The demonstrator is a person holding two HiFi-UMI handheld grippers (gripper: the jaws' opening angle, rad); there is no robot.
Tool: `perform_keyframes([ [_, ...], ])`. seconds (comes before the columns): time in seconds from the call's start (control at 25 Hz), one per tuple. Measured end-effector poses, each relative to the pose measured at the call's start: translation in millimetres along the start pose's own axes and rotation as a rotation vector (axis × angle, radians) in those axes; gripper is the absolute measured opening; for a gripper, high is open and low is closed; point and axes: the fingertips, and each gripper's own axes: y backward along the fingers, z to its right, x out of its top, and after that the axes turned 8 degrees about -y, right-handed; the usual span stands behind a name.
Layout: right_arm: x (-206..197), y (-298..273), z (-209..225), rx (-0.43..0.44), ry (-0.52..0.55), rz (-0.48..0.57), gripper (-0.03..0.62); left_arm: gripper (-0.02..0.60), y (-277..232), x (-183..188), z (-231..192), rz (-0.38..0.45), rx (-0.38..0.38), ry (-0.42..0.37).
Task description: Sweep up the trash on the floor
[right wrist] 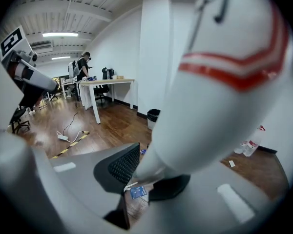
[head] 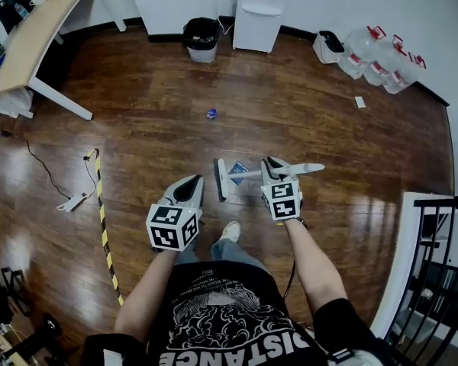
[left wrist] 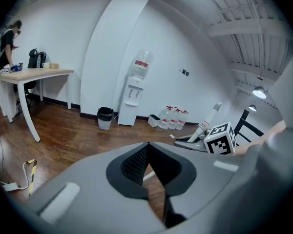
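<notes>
right gripper (head: 272, 165) clamped on broom handle (right wrist: 219, 57) | blue wrapper (head: 238, 168) just beside broom head (head: 222, 180) (handle side) | left gripper (head: 189, 187) closed, empty

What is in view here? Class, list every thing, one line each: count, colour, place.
broom: one, white, head on floor ahead of person.
wrapper: one, blue, floor beside broom head.
scrap: one, blue, floor farther out.
bin: one, black, far wall.
water dispenser: one, white, right of bin.
jugs: several, clear with red tops, far right.
paper: one, white, floor near jugs.
desk: one, pale wood, far left.
power strip: one, white, floor left.
tape: one, yellow-black, floor left.
left tool: grey, shut, empty.
right tool: grey, shut on broom.
</notes>
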Motion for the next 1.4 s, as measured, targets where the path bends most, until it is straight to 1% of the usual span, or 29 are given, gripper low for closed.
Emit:
perform_keyframes([
  [0.16, -1.8, 3.1, 14.2, -0.019, -0.016, -0.001, 0.046, 0.005, -13.2, 8.2, 12.3, -0.006, -0.022, -0.027],
  [0.32, 0.6, 4.2, 9.4, -0.003, -0.034, -0.003, 0.041, 0.005, -24.0, 14.2, 19.1, -0.015, -0.029, -0.045],
  [0.44, 10.7, 4.0, -1.4, 0.015, -0.110, -0.013, 0.037, 0.005, -28.3, 24.2, 18.3, -0.001, -0.030, -0.032],
  [0.56, 27.4, 0.0, -14.1, 0.071, -0.274, -0.010, 0.038, 0.005, -33.8, 29.3, 14.2, -0.002, -0.032, -0.042],
  [0.6, 33.7, -1.0, -17.4, 0.079, -0.309, -0.003, 0.040, 0.005, -35.2, 29.3, 12.0, -0.006, -0.034, -0.045],
  [0.68, 48.5, -3.5, -26.1, 0.094, -0.322, 0.017, 0.041, 0.005, -37.4, 29.6, 5.4, -0.009, -0.040, -0.043],
  [0.76, 64.3, -8.1, -35.5, 0.108, -0.297, 0.031, 0.041, 0.005, -41.1, 31.0, -3.4, -0.011, -0.047, -0.037],
  [0.88, 84.1, -18.1, -48.8, 0.104, -0.268, 0.023, 0.041, 0.005, -46.7, 32.2, -21.6, -0.016, -0.068, -0.027],
  [1.04, 113.9, -38.3, -64.4, 0.080, -0.279, 0.023, 0.040, 0.005, -53.6, 40.7, -59.1, -0.016, -0.102, -0.007],
  [1.2, 144.3, -62.0, -75.5, 0.030, -0.331, 0.034, 0.040, 0.005, -56.2, 58.5, -103.3, -0.011, -0.144, -0.003],
  [1.4, 180.2, -99.7, -95.1, -0.052, -0.435, 0.076, 0.040, 0.005, -47.1, 78.7, -171.3, -0.002, -0.177, 0.007],
])
